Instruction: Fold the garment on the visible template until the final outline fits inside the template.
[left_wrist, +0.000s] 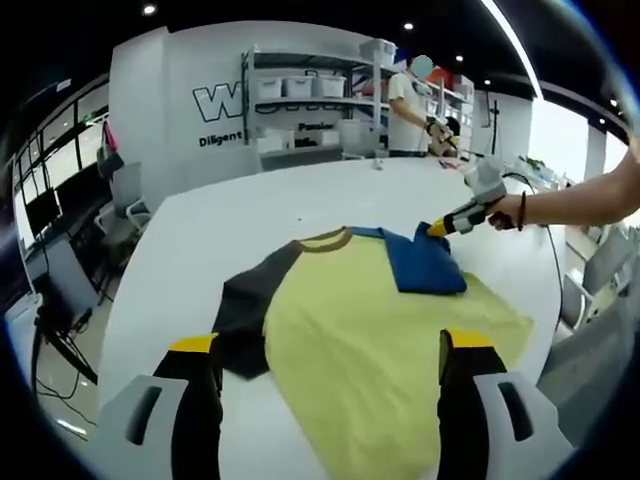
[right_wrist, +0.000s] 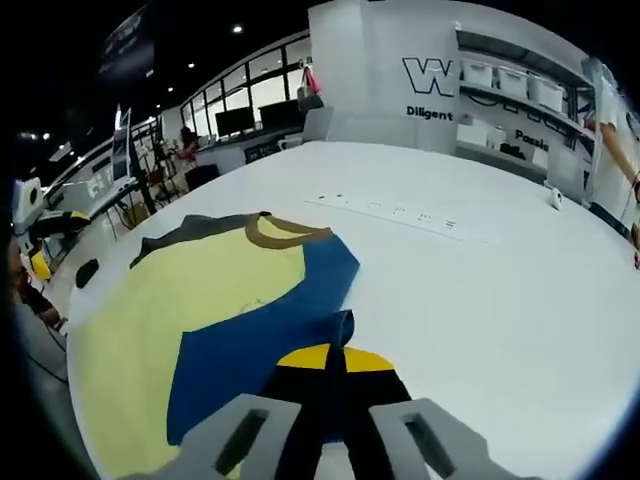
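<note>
A yellow T-shirt lies flat on the white table, with a brown collar and a dark grey sleeve spread to the left. Its blue sleeve is folded in over the yellow body. My left gripper hovers open over the shirt's lower part, one jaw on each side. My right gripper, held by a hand, touches the blue sleeve's far edge. In the right gripper view my right gripper is shut on the edge of the blue sleeve, beside the yellow body.
Shelves with white bins stand against the back wall, and a person stands by them. Office chairs sit off the table's left edge. A row of small sockets runs across the table beyond the shirt.
</note>
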